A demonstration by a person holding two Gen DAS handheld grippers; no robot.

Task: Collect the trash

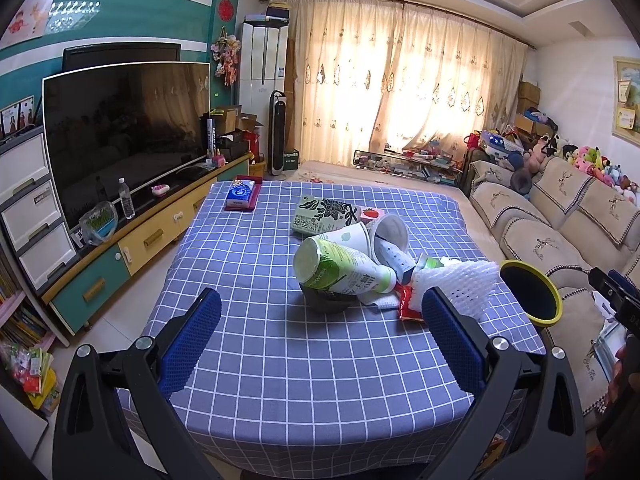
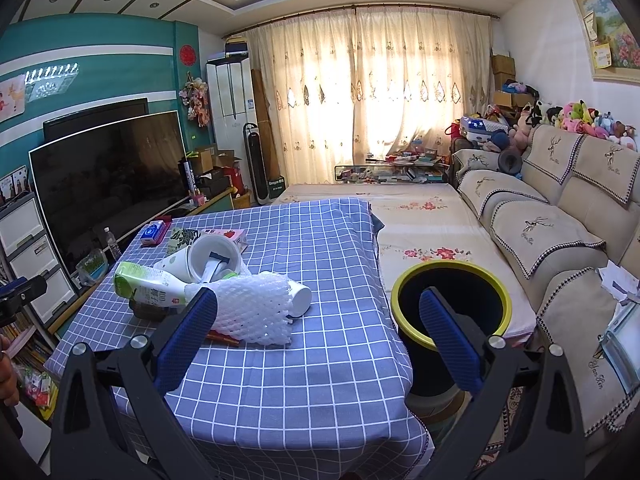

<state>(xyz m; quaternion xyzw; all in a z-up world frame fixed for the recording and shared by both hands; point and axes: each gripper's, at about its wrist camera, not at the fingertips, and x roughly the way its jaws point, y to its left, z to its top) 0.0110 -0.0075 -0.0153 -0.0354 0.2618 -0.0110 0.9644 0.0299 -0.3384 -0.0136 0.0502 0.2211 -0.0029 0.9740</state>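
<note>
left gripper jaws spread, empty | trash pile ahead (untouched) | right gripper likewise

Trash pile lies on the table at centre. Tissue pack sits on the table at 11 o'clock from the pile. Bin stands at 3 o'clock, just beside the table edge. Sofa lies beyond the bin.

Trash heap on counter: green-white bottle lying on side, paper cups tipped over, white foam net, red wrapper. Black bin with yellow rim beside counter, upright, open.
</note>
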